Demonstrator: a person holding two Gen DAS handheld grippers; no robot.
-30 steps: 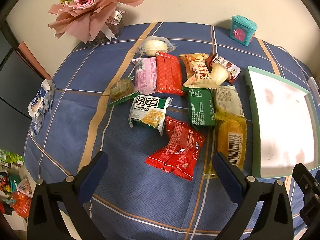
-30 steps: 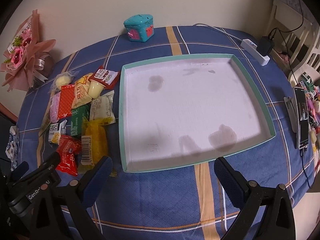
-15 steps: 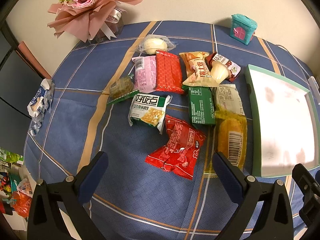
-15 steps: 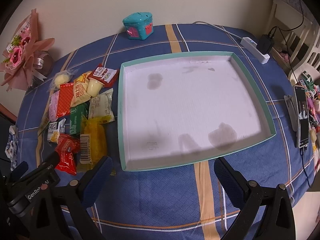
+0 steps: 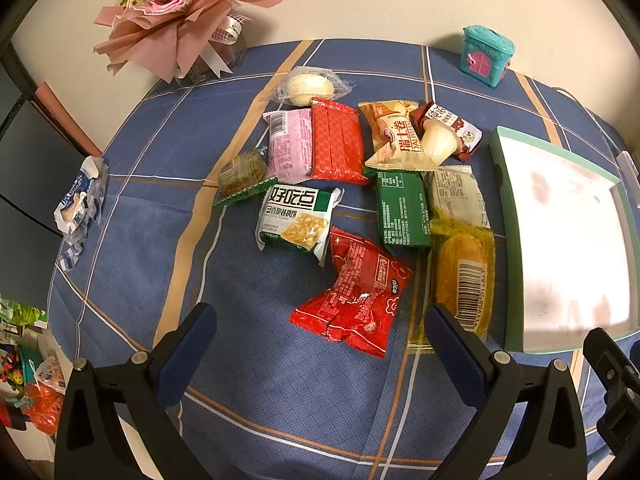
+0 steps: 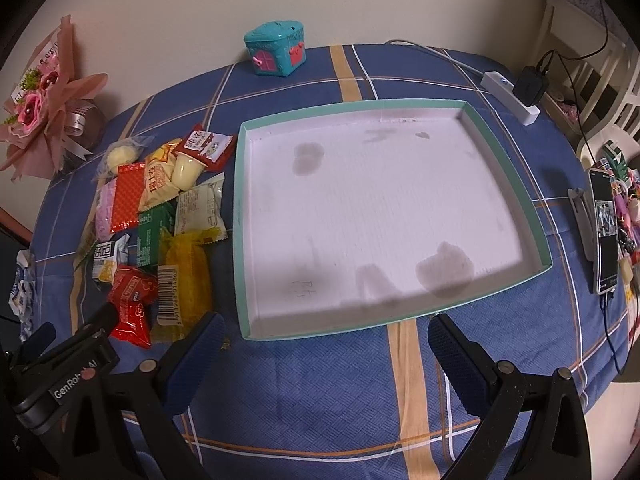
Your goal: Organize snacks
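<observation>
Several snack packets lie in a loose pile on the blue checked tablecloth. Nearest my left gripper (image 5: 320, 332) is a red crinkled packet (image 5: 352, 292), with a yellow barcoded packet (image 5: 464, 272) to its right and a white-green cracker packet (image 5: 298, 220) behind. A green packet (image 5: 402, 210), a red wafer pack (image 5: 336, 140) and a jelly cup (image 5: 438, 142) lie farther back. My left gripper is open, just short of the red packet. A shallow teal-rimmed tray (image 6: 502, 164) with a white floor holds nothing. My right gripper (image 6: 326, 344) hangs open over the tray's near edge.
A pink flower bouquet (image 5: 180, 8) stands at the back left, a teal toy house (image 6: 276, 50) at the back. A crumpled blue-white wrapper (image 5: 80, 204) lies at the left table edge. A power strip (image 6: 508, 92) and a phone (image 6: 604, 226) sit to the right of the tray.
Both views have shifted slightly; the snacks and tray sit a little lower and nearer in frame. Both grippers stay open and nothing on the table has moved.
</observation>
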